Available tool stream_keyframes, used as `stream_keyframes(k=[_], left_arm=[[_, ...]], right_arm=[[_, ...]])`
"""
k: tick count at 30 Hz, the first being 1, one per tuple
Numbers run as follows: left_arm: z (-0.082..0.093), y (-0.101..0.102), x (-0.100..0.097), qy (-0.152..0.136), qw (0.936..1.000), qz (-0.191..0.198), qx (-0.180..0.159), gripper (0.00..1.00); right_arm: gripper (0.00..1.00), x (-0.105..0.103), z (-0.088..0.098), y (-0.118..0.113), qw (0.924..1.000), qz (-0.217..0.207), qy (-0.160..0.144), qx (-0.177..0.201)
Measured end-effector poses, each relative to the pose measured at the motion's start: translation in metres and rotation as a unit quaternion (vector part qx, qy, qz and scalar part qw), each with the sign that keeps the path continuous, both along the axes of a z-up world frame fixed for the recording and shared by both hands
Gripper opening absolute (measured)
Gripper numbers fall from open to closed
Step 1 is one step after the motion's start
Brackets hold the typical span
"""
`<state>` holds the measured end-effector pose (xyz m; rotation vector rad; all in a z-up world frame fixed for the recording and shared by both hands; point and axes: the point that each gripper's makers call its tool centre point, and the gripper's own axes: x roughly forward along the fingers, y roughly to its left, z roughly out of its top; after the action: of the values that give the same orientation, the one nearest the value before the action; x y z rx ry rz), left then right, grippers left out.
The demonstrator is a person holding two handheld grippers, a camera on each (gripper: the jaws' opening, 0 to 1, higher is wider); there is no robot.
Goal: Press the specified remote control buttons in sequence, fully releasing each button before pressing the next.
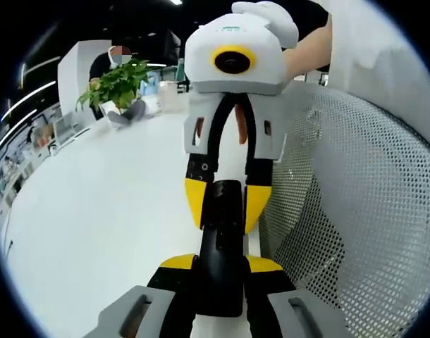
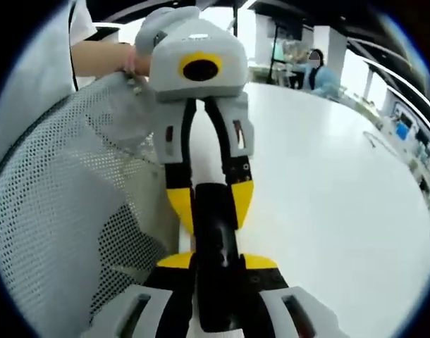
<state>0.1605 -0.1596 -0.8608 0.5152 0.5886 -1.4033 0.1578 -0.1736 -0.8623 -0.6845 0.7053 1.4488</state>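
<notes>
bright overhead office light | glare on table (image 1: 95, 211) | fisheye-bent edges

I can read no text, number or brand anywhere here. On the white housing of my right gripper (image 1: 229, 201), seen in the left gripper view above its yellow ring, there is a small green mark, too blurred to make out
</notes>
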Motion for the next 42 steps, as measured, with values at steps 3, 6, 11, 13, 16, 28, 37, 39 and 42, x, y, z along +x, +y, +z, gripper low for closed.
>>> stream_keyframes(k=[3, 6, 11, 13, 16, 28, 37, 39, 42], left_arm=[[0.0, 0.0, -0.001, 0.0, 1.0, 0.001, 0.0, 0.25], [0.0, 0.0, -0.001, 0.001, 1.0, 0.002, -0.001, 0.25], [0.0, 0.0, -0.001, 0.001, 1.0, 0.003, -0.002, 0.25], [0.0, 0.0, 0.0, 0.001, 1.0, 0.004, -0.002, 0.25], [0.0, -0.001, 0.0, -0.004, 1.0, 0.001, 0.001, 0.25], [-0.001, -0.002, 0.001, -0.002, 1.0, 0.007, 0.004, 0.25], [-0.001, -0.004, 0.003, 0.005, 0.9999, 0.015, 0.003, 0.26], [0.0, -0.005, 0.005, 0.008, 0.9998, 0.016, 0.003, 0.27], [0.001, -0.006, 0.006, 0.027, 0.9992, 0.028, -0.002, 0.28]], right_arm=[[0.22, 0.0, 0.001, -0.004, 1.0, -0.005, 0.005, 0.005], [0.22, 0.001, -0.002, -0.011, 0.9999, -0.011, 0.009, 0.007], [0.23, 0.001, -0.002, -0.018, 0.9996, -0.019, 0.013, 0.015], [0.23, 0.001, -0.003, -0.023, 0.9996, -0.021, 0.012, 0.016], [0.23, 0.003, -0.004, -0.031, 0.9996, -0.025, 0.002, 0.013], [0.23, 0.005, -0.004, -0.042, 0.9995, -0.027, -0.013, 0.008], [0.22, 0.004, -0.003, -0.042, 0.9995, -0.022, -0.021, 0.006], [0.21, 0.004, -0.004, -0.042, 0.9995, -0.023, -0.021, 0.005], [0.21, 0.004, -0.004, -0.043, 0.9995, -0.024, -0.019, 0.007]])
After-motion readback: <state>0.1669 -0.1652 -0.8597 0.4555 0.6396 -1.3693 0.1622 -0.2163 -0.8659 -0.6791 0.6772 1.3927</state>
